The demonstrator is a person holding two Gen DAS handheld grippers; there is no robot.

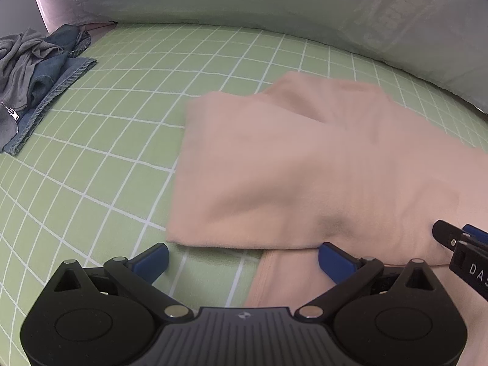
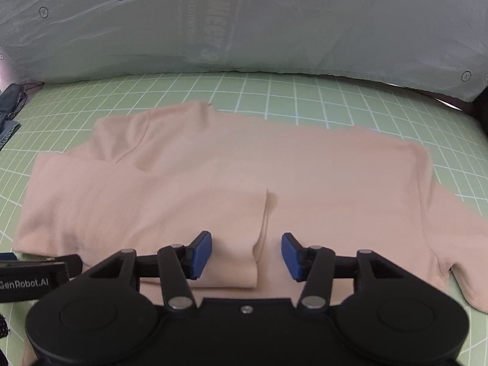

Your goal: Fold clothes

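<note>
The left gripper (image 1: 243,262) has its blue pads spread wide and holds nothing, poised just over the near left edge of the pink shirt (image 1: 289,167). The right gripper (image 2: 246,254) is parted too, its pads either side of the edge of a folded-over flap. The shirt lies flat on the green checked sheet (image 2: 274,97), its left side folded in across the middle. Far off to the left sits a heap of grey and denim clothes (image 1: 36,73). A pale printed quilt (image 2: 244,24) lies along the far side.
</note>
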